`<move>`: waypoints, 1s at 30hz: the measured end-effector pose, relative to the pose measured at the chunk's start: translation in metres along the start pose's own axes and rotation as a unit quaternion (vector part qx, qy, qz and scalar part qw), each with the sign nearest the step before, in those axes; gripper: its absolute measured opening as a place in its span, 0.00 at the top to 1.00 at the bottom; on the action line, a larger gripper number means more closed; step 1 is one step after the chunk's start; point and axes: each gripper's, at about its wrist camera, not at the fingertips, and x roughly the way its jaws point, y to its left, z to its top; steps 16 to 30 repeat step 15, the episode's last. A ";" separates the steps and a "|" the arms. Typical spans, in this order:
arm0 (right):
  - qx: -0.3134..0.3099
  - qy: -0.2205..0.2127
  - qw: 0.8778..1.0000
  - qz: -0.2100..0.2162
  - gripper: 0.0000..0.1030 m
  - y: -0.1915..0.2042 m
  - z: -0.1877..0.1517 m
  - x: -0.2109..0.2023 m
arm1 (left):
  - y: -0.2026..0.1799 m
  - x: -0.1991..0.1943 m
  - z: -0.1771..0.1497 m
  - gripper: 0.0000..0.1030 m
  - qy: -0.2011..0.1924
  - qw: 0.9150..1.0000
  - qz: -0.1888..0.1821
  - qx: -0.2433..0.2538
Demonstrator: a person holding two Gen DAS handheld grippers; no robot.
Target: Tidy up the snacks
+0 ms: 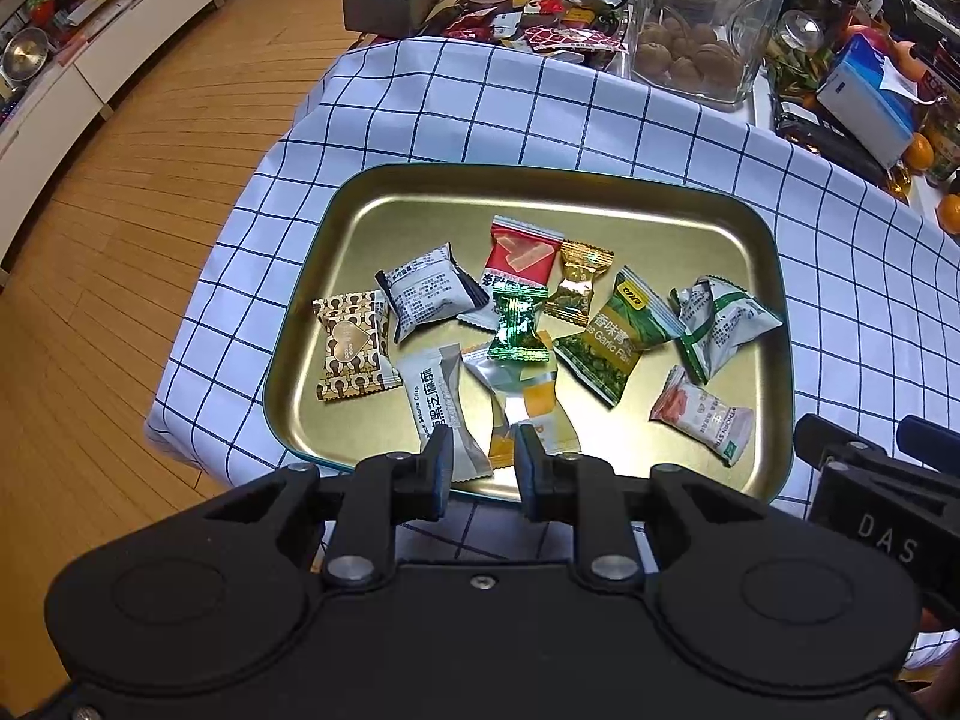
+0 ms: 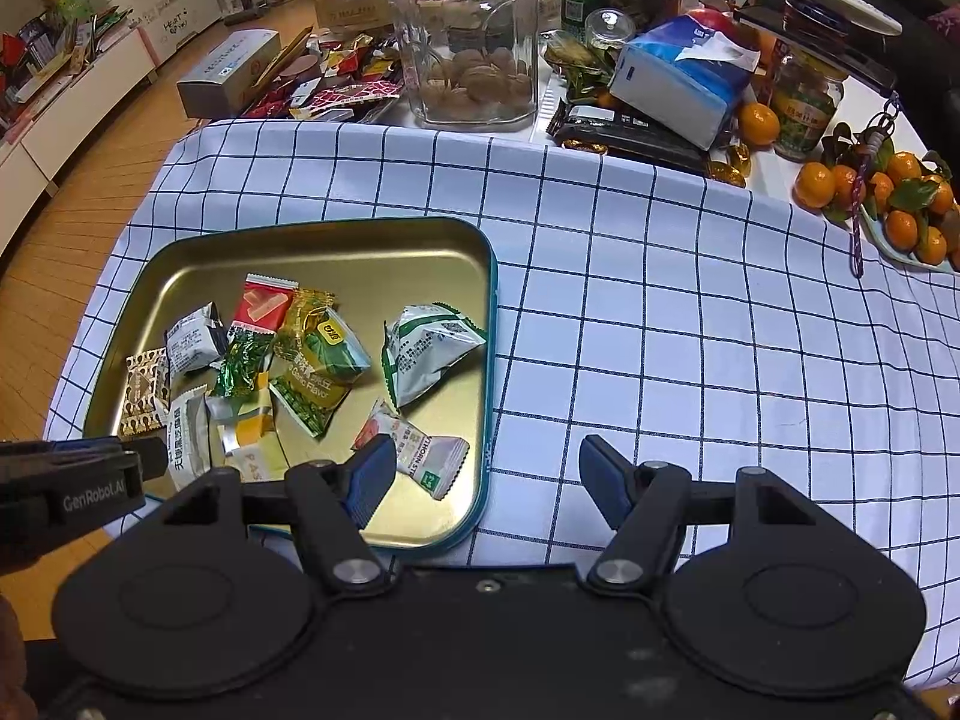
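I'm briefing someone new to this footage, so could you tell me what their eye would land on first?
A gold metal tray scattered with wrapped snacks sits on the blue-checked cloth. Behind it stands a glass jar of walnuts amid clutter, with oranges far right. Both grippers hover empty near the tray's front edge.

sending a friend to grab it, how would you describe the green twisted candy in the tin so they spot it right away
Start at the shallow gold metal tray with a teal rim on the blue-checked white cloth. Near the tray's middle, just below the red snack packet, lies the shiny green foil candy. It is the only green piece twisted at both ends like a bow; the green pea bag beside it is flat and larger.
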 end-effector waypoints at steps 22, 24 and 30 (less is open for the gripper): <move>0.000 0.004 1.000 -0.001 0.31 0.000 -0.001 0.001 | -0.004 -0.001 -0.001 0.69 -0.004 1.000 0.001 0.009; 0.000 0.004 1.000 -0.001 0.31 0.000 -0.001 0.001 | -0.004 -0.001 -0.001 0.69 -0.004 1.000 0.001 0.009; 0.000 0.004 1.000 -0.001 0.31 0.000 -0.001 0.001 | -0.004 -0.001 -0.001 0.69 -0.004 1.000 0.001 0.009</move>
